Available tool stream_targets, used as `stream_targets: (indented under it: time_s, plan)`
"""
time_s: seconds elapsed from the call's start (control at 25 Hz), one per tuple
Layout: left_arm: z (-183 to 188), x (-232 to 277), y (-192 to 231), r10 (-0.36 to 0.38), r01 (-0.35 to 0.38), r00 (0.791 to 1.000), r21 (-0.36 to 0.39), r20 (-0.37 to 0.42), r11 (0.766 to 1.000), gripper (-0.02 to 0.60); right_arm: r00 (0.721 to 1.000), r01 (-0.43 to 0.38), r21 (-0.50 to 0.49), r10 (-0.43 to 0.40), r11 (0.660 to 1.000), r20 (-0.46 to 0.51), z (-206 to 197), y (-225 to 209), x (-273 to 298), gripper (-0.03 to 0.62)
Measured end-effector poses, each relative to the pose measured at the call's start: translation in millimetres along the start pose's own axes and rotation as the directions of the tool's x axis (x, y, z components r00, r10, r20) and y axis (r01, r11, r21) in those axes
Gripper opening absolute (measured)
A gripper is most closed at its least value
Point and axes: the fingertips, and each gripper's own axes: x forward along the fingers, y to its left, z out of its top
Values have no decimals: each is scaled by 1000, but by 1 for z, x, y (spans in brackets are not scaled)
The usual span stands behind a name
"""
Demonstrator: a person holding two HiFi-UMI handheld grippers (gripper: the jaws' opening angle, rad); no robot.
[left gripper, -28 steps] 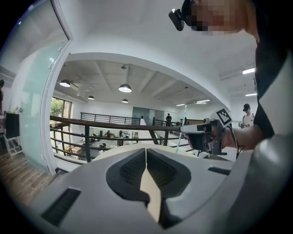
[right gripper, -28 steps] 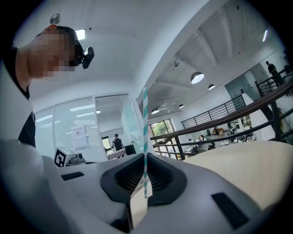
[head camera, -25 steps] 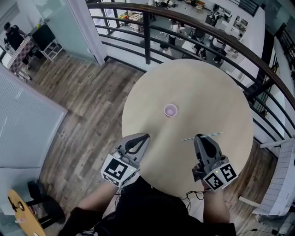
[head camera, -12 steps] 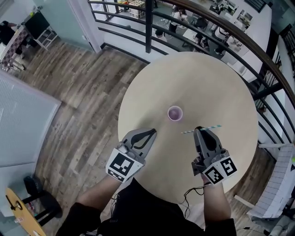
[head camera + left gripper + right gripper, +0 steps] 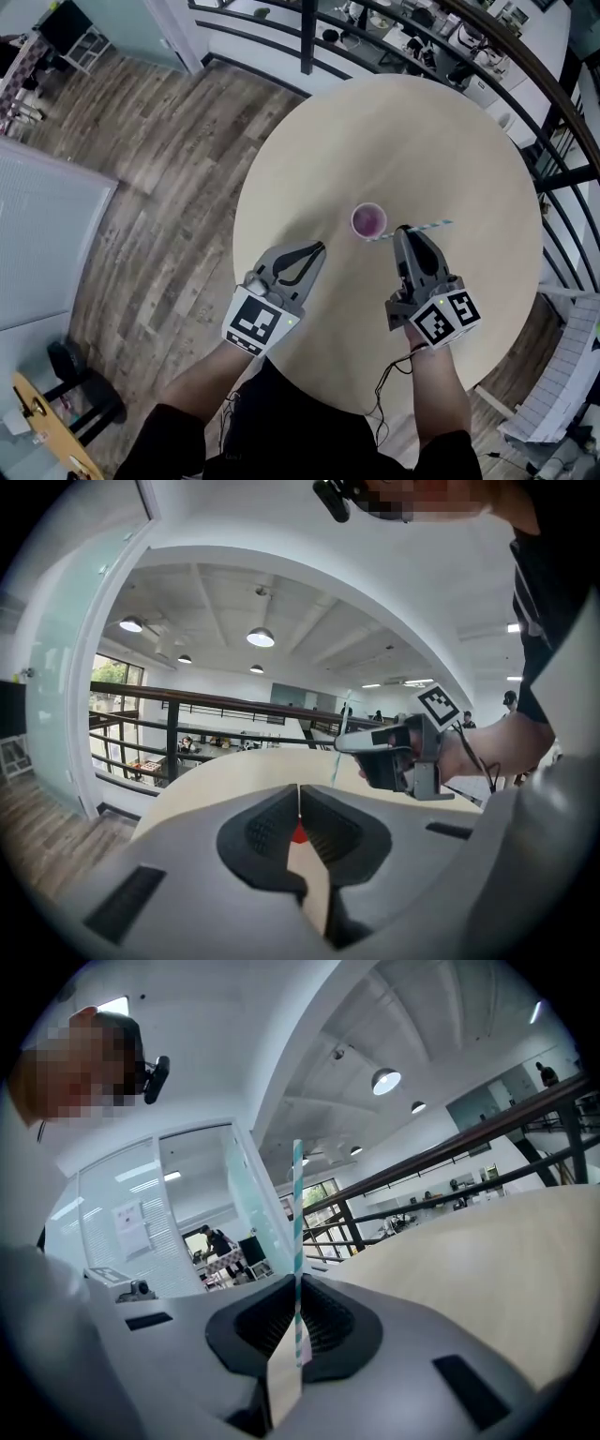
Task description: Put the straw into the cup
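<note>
The right hand-held gripper [image 5: 405, 231] pinches the straw [image 5: 437, 225] just right of the cup [image 5: 368, 221]. The left hand-held gripper [image 5: 319, 249] is closed on nothing.

Round tabletop [image 5: 309, 169], as you see it from above in the head view: a pale beige, matte disc with a smooth, unbroken rim. Its near edge lies at your body and its far edge towards the top of the view. One cup [image 5: 368, 221] stands upright on it, mouth open upwards and the inside showing purple. You find it close to the middle of the disc, well apart from the rim on every side. In your two claw views the same surface appears as a pale plane running away from you. The tabletop stands over a floor [image 5: 159, 141] of grey-brown wooden planks, visible to your left.
</note>
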Motion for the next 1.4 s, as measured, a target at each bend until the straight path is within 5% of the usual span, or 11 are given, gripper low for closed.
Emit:
stream_targets:
  time_s: [0.52, 1.4]
  plan:
    - [-23, 17, -2, -16, 15, 1000, -36, -27, 999, 12, 994, 94, 31, -92, 995, -49, -44, -37, 33, 32]
    - [-38, 28, -2, -12, 8, 998, -77, -57, 997, 12, 977, 96, -83, -110, 992, -185, -67, -36, 44, 34]
